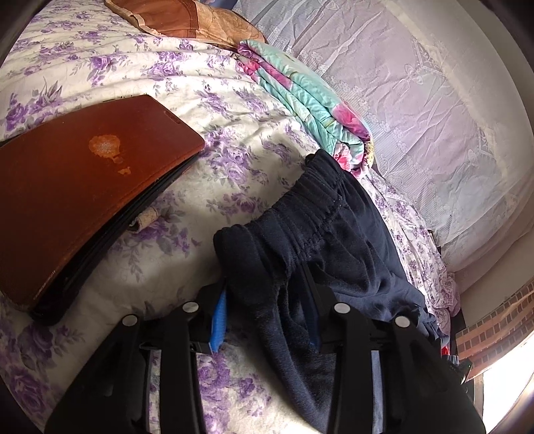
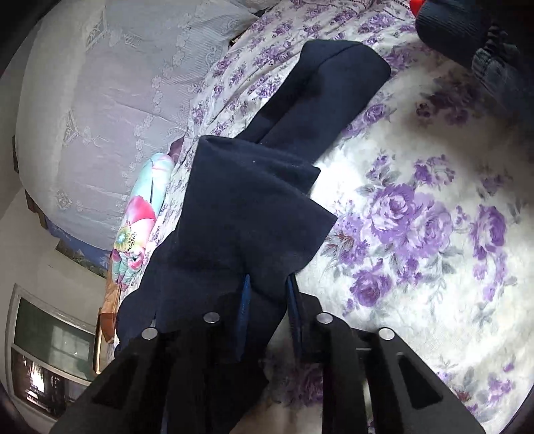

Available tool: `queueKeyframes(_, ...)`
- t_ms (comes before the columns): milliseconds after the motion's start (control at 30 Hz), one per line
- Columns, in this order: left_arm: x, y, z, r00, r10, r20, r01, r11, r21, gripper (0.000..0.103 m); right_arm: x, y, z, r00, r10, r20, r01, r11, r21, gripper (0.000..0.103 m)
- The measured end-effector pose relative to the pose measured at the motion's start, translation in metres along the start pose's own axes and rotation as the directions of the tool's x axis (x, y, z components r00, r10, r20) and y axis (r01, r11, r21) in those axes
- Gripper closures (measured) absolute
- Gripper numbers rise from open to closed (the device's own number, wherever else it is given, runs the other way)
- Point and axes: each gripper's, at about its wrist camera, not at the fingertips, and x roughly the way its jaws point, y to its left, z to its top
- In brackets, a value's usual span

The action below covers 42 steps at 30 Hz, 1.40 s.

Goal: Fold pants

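Observation:
Dark navy pants [image 1: 333, 233] lie on a bedsheet with purple flowers [image 1: 187, 100]. In the left wrist view their elastic waistband [image 1: 300, 200] bunches just ahead of my left gripper [image 1: 267, 317]. Its jaws stand apart with a loose fold of the waist cloth between them, and the blue inner face of the left pad [image 1: 218, 320] shows bare. In the right wrist view the pants [image 2: 253, 207] are folded over on themselves, with the leg ends [image 2: 333, 83] stretching away. My right gripper [image 2: 268, 300] is shut on a fold of this leg cloth.
A flat brown case over a black slab [image 1: 83, 187] lies left of the waistband. A folded teal and pink blanket [image 1: 300, 100] and a brown pillow [image 1: 187, 20] sit farther back. A lace-covered surface [image 1: 417, 100] borders the bed. Dark ribbed cloth [image 2: 467, 30] shows at top right.

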Motion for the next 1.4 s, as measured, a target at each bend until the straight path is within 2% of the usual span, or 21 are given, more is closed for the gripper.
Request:
queueKeyframes(167, 0.001, -0.002, 0.000, 1.000, 0.006, -0.006, -0.006, 1.000, 0.017, 0.063, -0.054, 0.003, -0.004, 0.994, 0.013, 0.106, -0.009, 0.999, -0.038, 0.093)
queueKeyframes(333, 0.001, -0.004, 0.000, 1.000, 0.003, -0.025, -0.002, 0.999, 0.033, 0.060, -0.134, 0.001, -0.001, 0.981, 0.054, 0.189, -0.049, 0.998, -0.033, 0.094)
queueKeyframes(400, -0.001, -0.006, -0.001, 0.999, -0.014, -0.042, 0.016, 0.999, 0.045, 0.054, -0.163, -0.006, -0.005, 0.978, 0.047, 0.205, -0.043, 0.999, -0.026, 0.094)
queueKeyframes(500, -0.006, -0.010, -0.005, 0.997, -0.048, -0.059, 0.051, 0.997, 0.060, 0.039, -0.191, -0.028, -0.025, 0.982, 0.012, 0.186, -0.014, 1.000, 0.011, 0.094)
queueKeyframes(567, -0.009, -0.015, -0.009, 0.996, -0.060, -0.061, 0.064, 0.995, 0.071, 0.027, -0.189, -0.045, -0.039, 0.990, -0.013, 0.140, 0.008, 0.999, 0.042, 0.094)
queueKeyframes(633, -0.008, -0.023, -0.012, 0.997, -0.042, -0.070, 0.049, 0.994, 0.097, 0.020, -0.181, -0.064, -0.054, 0.996, -0.022, 0.089, 0.015, 0.997, 0.069, 0.093)
queueKeyframes(700, -0.005, -0.031, -0.014, 0.997, -0.015, -0.073, 0.024, 0.991, 0.129, 0.015, -0.171, -0.077, -0.065, 0.998, -0.004, 0.055, -0.002, 0.993, 0.120, 0.087)
queueKeyframes(733, -0.003, -0.034, -0.015, 0.997, 0.005, -0.072, 0.006, 0.990, 0.143, 0.014, -0.163, -0.078, -0.068, 0.999, 0.008, 0.045, -0.015, 0.990, 0.137, 0.084)
queueKeyframes(800, -0.001, -0.037, -0.016, 0.997, 0.026, -0.068, -0.015, 0.987, 0.158, 0.014, -0.155, -0.077, -0.073, 0.999, 0.022, 0.036, -0.027, 0.991, 0.133, 0.061)
queueKeyframes(900, -0.001, -0.036, -0.017, 0.997, 0.023, -0.068, -0.013, 0.989, 0.149, 0.014, -0.149, -0.070, -0.072, 0.999, 0.004, 0.040, -0.008, 0.994, 0.111, 0.054)
queueKeyframes(1000, 0.001, -0.032, -0.014, 0.998, 0.009, -0.070, -0.001, 0.992, 0.126, 0.014, -0.140, -0.065, -0.068, 0.999, 0.011, 0.047, -0.016, 0.994, 0.109, 0.054)
queueKeyframes(1033, 0.002, -0.032, -0.012, 0.998, 0.008, -0.069, 0.000, 0.993, 0.120, 0.015, -0.137, -0.064, -0.066, 0.998, 0.008, 0.058, -0.015, 0.994, 0.105, 0.059)
queueKeyframes(1067, 0.003, -0.032, -0.010, 0.998, 0.012, -0.067, -0.004, 0.993, 0.116, 0.023, -0.134, -0.066, -0.066, 0.998, 0.016, 0.060, -0.023, 0.993, 0.115, 0.084)
queueKeyframes(1100, 0.004, -0.031, -0.008, 0.998, 0.027, -0.060, -0.021, 0.994, 0.109, 0.035, -0.132, -0.070, -0.067, 0.997, 0.037, 0.061, -0.045, 0.989, 0.140, 0.088)
queueKeyframes(1133, 0.004, -0.028, -0.007, 0.997, 0.053, -0.054, -0.048, 0.995, 0.091, 0.065, -0.131, -0.071, -0.067, 0.997, 0.042, 0.071, -0.053, 0.986, 0.161, 0.088)
queueKeyframes(1167, 0.001, -0.021, -0.003, 0.997, 0.055, -0.052, -0.052, 0.997, 0.049, 0.084, -0.134, -0.069, -0.068, 0.996, 0.046, 0.079, -0.058, 0.986, 0.157, 0.089)
queueKeyframes(1200, -0.004, -0.014, -0.001, 0.999, 0.014, -0.052, -0.014, 1.000, 0.011, 0.088, -0.140, -0.065, -0.068, 0.995, 0.045, 0.092, -0.058, 0.988, 0.141, 0.090)
queueKeyframes(1267, -0.022, -0.001, 0.001, 0.997, -0.073, -0.041, 0.071, 0.996, -0.050, 0.089, -0.159, -0.058, -0.069, 0.992, 0.046, 0.117, -0.059, 0.992, 0.110, 0.090)
queueKeyframes(1300, -0.030, -0.001, -0.001, 0.995, -0.089, -0.034, 0.087, 0.995, -0.046, 0.089, -0.169, -0.055, -0.069, 0.991, 0.049, 0.124, -0.061, 0.993, 0.098, 0.090)
queueKeyframes(1400, -0.051, -0.009, -0.015, 0.999, -0.046, -0.007, 0.047, 0.998, 0.043, 0.089, -0.194, -0.049, -0.072, 0.993, 0.008, 0.117, -0.013, 0.999, 0.042, 0.090)
